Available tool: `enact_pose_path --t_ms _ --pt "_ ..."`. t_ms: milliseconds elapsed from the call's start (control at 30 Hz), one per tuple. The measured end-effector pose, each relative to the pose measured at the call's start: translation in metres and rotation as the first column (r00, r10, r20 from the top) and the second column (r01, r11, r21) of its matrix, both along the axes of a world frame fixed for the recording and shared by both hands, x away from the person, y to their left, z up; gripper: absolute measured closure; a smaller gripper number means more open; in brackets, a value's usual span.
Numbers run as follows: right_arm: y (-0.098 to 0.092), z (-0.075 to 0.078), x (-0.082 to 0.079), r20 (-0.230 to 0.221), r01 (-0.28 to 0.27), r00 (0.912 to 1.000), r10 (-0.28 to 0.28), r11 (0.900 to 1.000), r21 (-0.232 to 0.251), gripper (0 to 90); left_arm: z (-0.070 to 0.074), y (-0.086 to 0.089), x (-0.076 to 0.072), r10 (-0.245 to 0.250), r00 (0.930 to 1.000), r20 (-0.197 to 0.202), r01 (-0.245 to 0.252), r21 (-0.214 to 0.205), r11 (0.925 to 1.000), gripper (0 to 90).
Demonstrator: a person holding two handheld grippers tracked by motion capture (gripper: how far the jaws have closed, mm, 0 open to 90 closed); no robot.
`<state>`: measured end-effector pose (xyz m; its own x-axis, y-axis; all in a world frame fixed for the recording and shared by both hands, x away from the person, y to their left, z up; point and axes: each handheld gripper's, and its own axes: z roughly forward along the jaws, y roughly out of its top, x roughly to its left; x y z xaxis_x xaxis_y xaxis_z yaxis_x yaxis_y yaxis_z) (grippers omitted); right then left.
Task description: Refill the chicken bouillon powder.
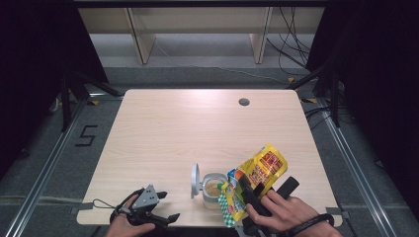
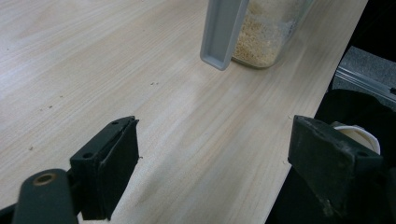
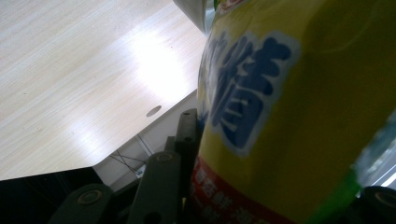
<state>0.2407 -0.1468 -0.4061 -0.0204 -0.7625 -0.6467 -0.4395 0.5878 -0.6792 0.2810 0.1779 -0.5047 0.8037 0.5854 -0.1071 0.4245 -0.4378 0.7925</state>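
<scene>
Yellow printed film of a snack bag (image 3: 289,116) sits right up against the lens in the right gripper view, blue characters and a red band across it, with one black jaw of the right hand-held gripper (image 1: 250,193) pressed against its left face; the other jaw is hidden behind the bag. From the high view that hand-held gripper is clamped on the lower part of the bag, which tilts up and away from the hand toward the far right, its top end raised above the bench (image 1: 188,128). Just to the left of the right hand-held gripper stands a clear plastic jar (image 1: 213,190) holding pale tan grains, its grey hinged lid (image 1: 195,180) flipped up on the side away from the bag; the bag's lower corner lies against or just over the jar's rim, though contact cannot be made out. Farther to the left, well apart from the jar, the left hand-held gripper (image 1: 165,207) rests low at the near edge of the bench with its jaws spread wide and nothing between them. Looking along those jaws in the left gripper view, bare wood grain lies between them, and the jar with its raised lid stands ahead and slightly right.
</scene>
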Motion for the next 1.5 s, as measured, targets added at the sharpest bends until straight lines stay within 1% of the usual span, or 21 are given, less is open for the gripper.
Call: enact_pose_path --t_ms 67,100,133,167,200,233,300,333,400,433,467,500,533,633,667,700,900,967,1067,1133,1500 --pt "-0.0001 0.0 -0.0001 0.0 -0.001 1.0 0.001 1.0 0.0 72.3 -0.0002 -0.0002 0.0 0.001 1.0 -0.005 -0.001 0.001 1.0 15.7" --pt "0.0 -0.0003 0.0 0.003 -0.004 1.0 0.004 1.0 -0.004 72.3 0.0 0.0005 0.0008 -0.003 1.0 0.001 0.003 0.019 0.9998 15.7" --pt "0.0001 -0.0005 0.0003 0.001 -0.008 1.0 0.008 1.0 -0.002 72.3 -0.0001 0.0003 0.0007 -0.003 1.0 0.0 0.003 0.018 0.9998 15.7" --pt "0.0 -0.0006 0.0003 -0.001 -0.007 1.0 0.007 1.0 -0.001 72.4 -0.0003 -0.0006 -0.0003 0.001 1.0 -0.006 -0.001 -0.001 1.0 15.7" --pt "0.0002 -0.0004 0.0003 0.005 -0.007 1.0 0.007 1.0 -0.003 72.4 -0.0002 -0.0005 -0.0002 0.0 1.0 -0.005 0.0 0.0 1.0 15.7" --pt "0.0002 -0.0002 0.0004 0.004 -0.007 1.0 0.007 1.0 -0.004 72.4 0.0 0.0005 0.0007 -0.005 1.0 0.001 0.005 0.019 0.9998 15.7" --pt "0.0001 0.0 0.0001 0.003 -0.003 1.0 0.003 1.0 -0.008 72.6 -0.0002 -0.0001 -0.0001 0.002 1.0 -0.005 -0.002 -0.001 1.0 15.7" --pt "-0.0004 0.0001 -0.0001 0.0 0.0 1.0 0.0 1.0 -0.001 72.6 -0.0001 -0.0002 0.0 -0.004 1.0 0.004 0.004 -0.004 1.0 15.7" --pt "-0.0003 0.0003 -0.0002 0.001 -0.003 1.0 0.003 1.0 -0.003 72.7 -0.0001 -0.0002 -0.0001 0.002 1.0 -0.005 -0.002 0.0 1.0 15.7" --pt "-0.0005 0.0005 -0.0003 0.0 0.0 1.0 0.0 1.0 0.002 72.7 0.0 0.0005 0.0007 -0.003 1.0 0.001 0.003 0.017 0.9998 15.7" --pt "-0.0002 0.0006 -0.0002 0.003 -0.003 1.0 0.003 1.0 -0.003 72.7 0.0 0.0003 0.0006 -0.003 1.0 0.0 0.003 0.017 0.9998 15.7" --pt "-0.0001 0.0007 -0.0002 0.002 -0.003 1.0 0.003 1.0 -0.004 72.7 -0.0001 -0.0005 -0.0003 0.001 1.0 -0.005 -0.001 0.0 1.0 15.7" --pt "0.0001 0.0009 -0.0001 0.001 -0.004 1.0 0.004 1.0 -0.004 73.0 0.0001 0.0005 0.0006 -0.004 1.0 0.002 0.004 0.018 0.9998 15.7" --pt "0.0 0.0004 -0.0004 -0.002 0.0 1.0 0.0 1.0 0.002 73.2 -0.0003 -0.0004 0.0001 -0.003 1.0 0.001 0.003 -0.006 1.0 15.7" --pt "0.0002 0.0004 -0.0002 -0.001 -0.004 1.0 0.004 1.0 -0.002 73.2 -0.0001 -0.0001 0.0004 -0.009 0.9999 0.006 0.009 -0.002 1.0 15.7" --pt "0.0002 0.0005 -0.0001 -0.001 -0.004 1.0 0.004 1.0 -0.002 73.3 -0.0002 -0.0001 -0.0003 0.003 1.0 -0.006 -0.003 0.0 1.0 15.7" --pt "-0.0004 0.0024 0.0004 -0.004 -0.001 1.0 0.001 1.0 -0.004 73.9 -0.0002 -0.0001 -0.0001 0.002 1.0 -0.005 -0.002 0.0 1.0 15.7" --pt "-0.0006 0.0033 0.0003 -0.004 0.003 1.0 -0.003 1.0 -0.003 73.9 -0.0004 -0.0007 -0.0005 0.004 1.0 -0.008 -0.004 -0.01 0.9999 15.7" --pt "-0.0008 0.0046 0.0005 0.001 0.002 1.0 -0.002 1.0 -0.009 74.0 -0.0001 0.0002 0.0003 0.001 1.0 -0.001 -0.001 0.01 0.9999 15.7" --pt "-0.0009 0.0044 0.0004 0.004 0.0 1.0 0.0 1.0 -0.01 74.1 -0.0002 -0.0002 -0.0002 0.002 1.0 -0.005 -0.002 -0.001 1.0 15.7" --pt "-0.0015 0.0056 0.0004 0.0 0.004 1.0 -0.004 1.0 -0.008 75.3 -0.0002 -0.0001 -0.0002 0.003 1.0 -0.004 -0.003 0.0 1.0 15.7"
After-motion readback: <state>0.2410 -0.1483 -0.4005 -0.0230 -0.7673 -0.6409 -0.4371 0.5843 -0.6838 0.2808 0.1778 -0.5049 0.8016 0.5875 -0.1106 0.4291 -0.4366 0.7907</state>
